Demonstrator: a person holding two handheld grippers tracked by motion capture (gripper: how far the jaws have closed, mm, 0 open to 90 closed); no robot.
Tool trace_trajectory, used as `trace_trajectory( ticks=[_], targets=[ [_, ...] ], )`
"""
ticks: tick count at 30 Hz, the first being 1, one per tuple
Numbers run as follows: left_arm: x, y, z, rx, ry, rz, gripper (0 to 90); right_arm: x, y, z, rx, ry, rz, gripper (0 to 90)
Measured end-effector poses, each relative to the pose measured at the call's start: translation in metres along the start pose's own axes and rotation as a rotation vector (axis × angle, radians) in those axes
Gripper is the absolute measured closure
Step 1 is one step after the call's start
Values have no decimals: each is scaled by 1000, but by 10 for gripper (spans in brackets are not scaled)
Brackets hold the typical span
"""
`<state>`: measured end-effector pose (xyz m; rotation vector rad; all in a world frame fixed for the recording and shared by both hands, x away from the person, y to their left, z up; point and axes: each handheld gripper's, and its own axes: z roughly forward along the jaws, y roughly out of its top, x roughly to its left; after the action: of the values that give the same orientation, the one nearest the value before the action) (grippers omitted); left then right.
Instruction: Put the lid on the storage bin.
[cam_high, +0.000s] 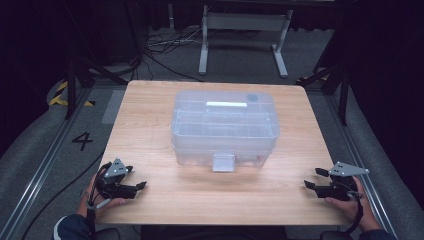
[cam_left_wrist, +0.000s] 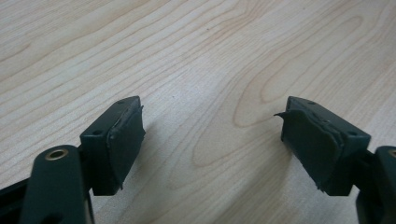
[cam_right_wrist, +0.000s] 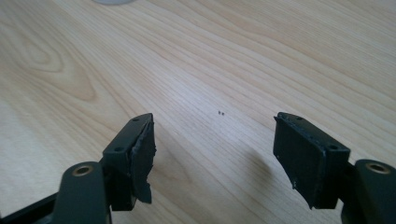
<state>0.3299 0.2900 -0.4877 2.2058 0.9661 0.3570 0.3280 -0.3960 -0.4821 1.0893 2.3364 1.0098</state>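
While both hands rest low at the near corners of the table (cam_high: 150, 200), the clear plastic box (cam_high: 225, 127) sits dead centre, a little toward the far edge, with its long axis running from nine o'clock to three o'clock. From the left gripper (cam_high: 136, 183), parked at the near left corner, the box lies at about one o'clock; from the right gripper (cam_high: 315, 179), at the near right corner, it lies at about eleven. Both stand well apart from it, and I'd call the distances about even, neither hand clearly nearer.

Jaws now: the left gripper's stand spread, nothing but bare wood grain between them in its own view, and the right gripper's are spread too, again with only tabletop in the gap.

The front latch (cam_high: 223, 162) faces six o'clock, straight at the person, midway between the two grippers, so my guess is that either hand must travel inward and forward to reach it.
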Motion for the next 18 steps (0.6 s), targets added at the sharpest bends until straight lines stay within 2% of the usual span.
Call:
trace_trajectory(
  ticks=[4,18],
  targets=[
    [0,1,1,1,-3,0,191,-2,-6,5,-9,21,38,290],
    [-1,1,1,0,11,-10,188,-3,-5,6,-6,8,48,269]
  ],
)
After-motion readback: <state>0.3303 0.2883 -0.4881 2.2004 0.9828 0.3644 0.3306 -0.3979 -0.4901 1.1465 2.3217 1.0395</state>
